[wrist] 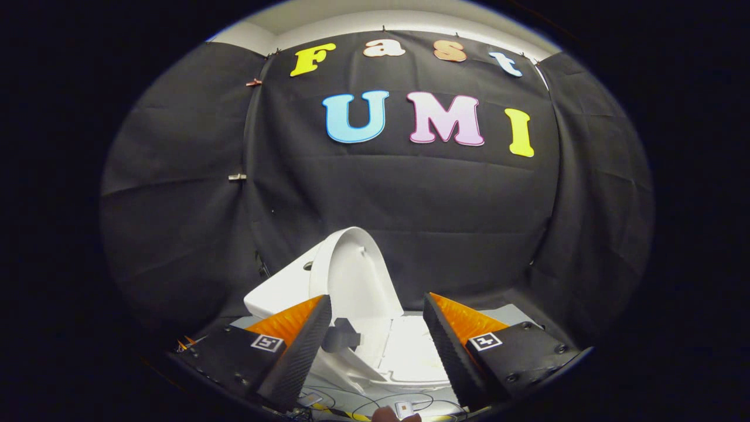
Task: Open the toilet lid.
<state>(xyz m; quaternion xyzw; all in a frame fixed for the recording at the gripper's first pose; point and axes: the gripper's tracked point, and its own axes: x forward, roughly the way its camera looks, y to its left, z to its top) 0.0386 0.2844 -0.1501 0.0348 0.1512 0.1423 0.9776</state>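
Your tool (378, 334) is spread wide with nothing between its fingers, and the toilet lid (351, 275) stands raised just beyond them, leaning back toward the white tank (281, 290) on the far left. The bowl (410, 357) lies open below. By the look of it the lift is done; your next move is simply backing away cleanly without clipping the lid.

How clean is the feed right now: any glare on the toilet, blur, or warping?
Gripper view: sharp, no motion blur; fisheye bends the booth wall; raised toilet lid evenly lit; bowl rim somewhat washed out; open gripper holds nothing; a dark shadow falls on the seat beside one finger.
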